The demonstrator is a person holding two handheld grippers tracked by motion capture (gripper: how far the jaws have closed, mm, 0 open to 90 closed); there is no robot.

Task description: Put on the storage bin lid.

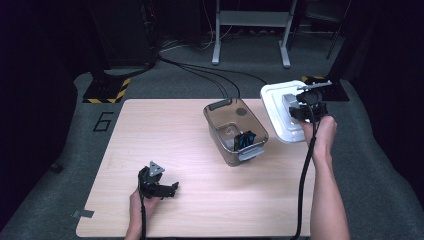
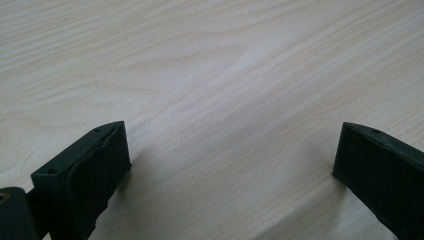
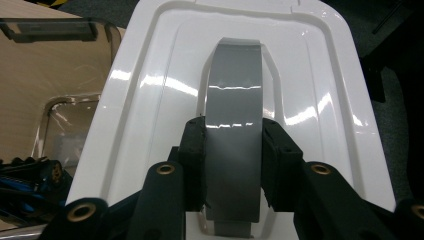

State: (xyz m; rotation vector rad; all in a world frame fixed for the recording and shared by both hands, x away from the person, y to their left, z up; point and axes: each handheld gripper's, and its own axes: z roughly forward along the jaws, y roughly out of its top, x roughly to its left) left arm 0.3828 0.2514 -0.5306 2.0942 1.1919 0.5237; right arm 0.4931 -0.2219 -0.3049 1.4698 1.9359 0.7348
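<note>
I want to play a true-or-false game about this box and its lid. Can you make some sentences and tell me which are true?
1. The right gripper is shut on the grey handle of the white plastic lid. True.
2. The clear brown plastic box has its lid on. False: it stands open.
3. The left gripper holds a blue thing. False: it is open over the bare wooden table.
4. Something blue and black lies in the box. True.

The high view looks forward and down from above the person's side, taking in the whole table (image 1: 165,150). The left gripper view sits very near the tabletop, facing along its own black jaws. The right gripper view looks closely down a white lid (image 3: 150,100) — shared with the high view, as is the box (image 1: 235,131).
</note>
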